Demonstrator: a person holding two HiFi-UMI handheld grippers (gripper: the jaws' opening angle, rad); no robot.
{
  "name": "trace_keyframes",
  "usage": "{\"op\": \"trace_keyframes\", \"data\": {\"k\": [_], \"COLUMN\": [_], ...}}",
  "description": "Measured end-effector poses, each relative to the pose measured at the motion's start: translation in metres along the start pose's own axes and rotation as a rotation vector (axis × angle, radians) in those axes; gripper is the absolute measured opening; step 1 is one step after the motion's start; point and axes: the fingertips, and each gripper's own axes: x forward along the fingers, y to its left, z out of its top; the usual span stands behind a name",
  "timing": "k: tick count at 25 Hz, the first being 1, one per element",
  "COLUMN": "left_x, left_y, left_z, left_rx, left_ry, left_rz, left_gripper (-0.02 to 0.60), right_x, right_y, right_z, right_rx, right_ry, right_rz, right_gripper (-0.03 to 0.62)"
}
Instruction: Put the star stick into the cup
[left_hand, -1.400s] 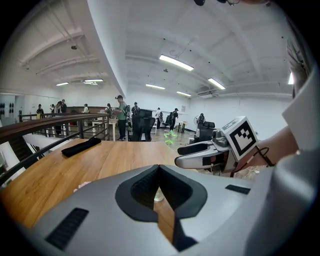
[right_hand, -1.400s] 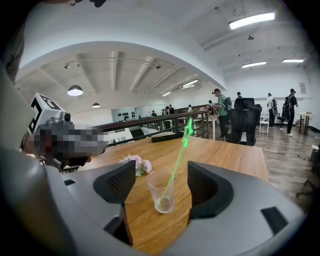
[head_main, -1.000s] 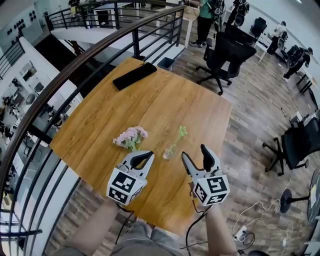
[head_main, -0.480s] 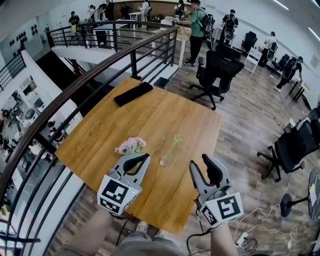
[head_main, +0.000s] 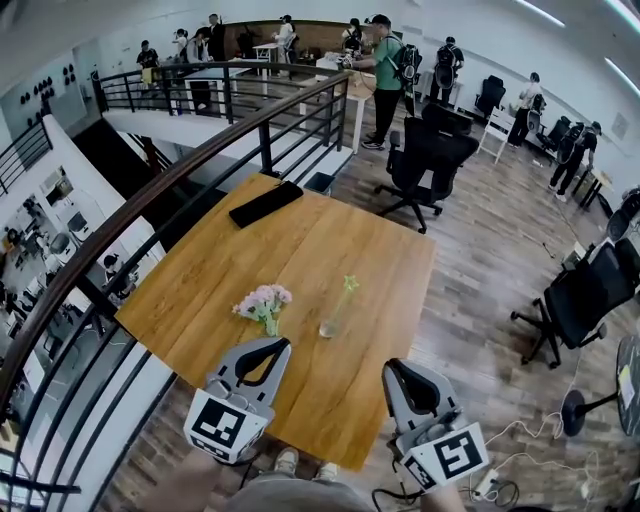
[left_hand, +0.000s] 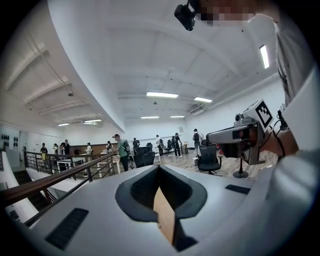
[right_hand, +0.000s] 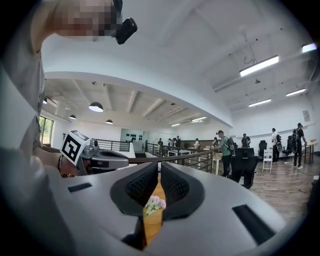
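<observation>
Star stick (head_main: 344, 298) is seen standing in the cup (head_main: 329, 327) at bench (head_main: 380, 250) centre, long axis leaning upper right. Left gripper (head_main: 277, 346), judged nearer, is clenched empty. Right gripper (head_main: 411, 367) fingers are closing on nothing.

The left gripper (head_main: 272, 350) sat at the near left and the right gripper (head_main: 400, 370) at the near right. They were level with each other and well apart, and both pointed toward the far side. Each gripper's jaws were pressed together with nothing between them. The left forearm (head_main: 185, 482) trailed behind its gripper.
</observation>
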Motion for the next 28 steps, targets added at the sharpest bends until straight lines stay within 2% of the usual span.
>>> {"op": "trace_keyframes", "data": {"k": [7,10,15,20,24,28], "left_x": [-0.022,-0.029,-0.033,-0.036,-0.035,-0.03], "left_y": [-0.019,-0.021,-0.019,-0.018,-0.019,-0.02], "left_z": [-0.014,-0.02,-0.021,-0.02,-0.026,-0.031], "left_rx": [-0.054,-0.076,-0.055,-0.038,-0.07,-0.063], "left_ry": [0.019,0.035,0.02,0.043,0.057,0.074], "left_rz": [-0.002,-0.001,0.002,-0.006,-0.004,-0.013], "left_gripper": [0.015,0.015,0.015,0.015,0.015,0.015], "right_x": [-0.016,-0.016,-0.015,-0.014,-0.014,-0.013], "right_y": [0.025,0.027,0.027,0.031,0.03,0.023], "right_z": [-0.029,-0.033,-0.034,-0.034,-0.039,-0.042], "right_rx": [-0.011,0.003,0.005,0.005,0.01,0.014], "right_ry": [0.101,0.105,0.097,0.105,0.114,0.114], "right_rz": [0.043,0.034,0.03,0.03,0.027,0.011], "right_gripper": [0.029,0.029,0.029,0.029,0.029,0.029]}}
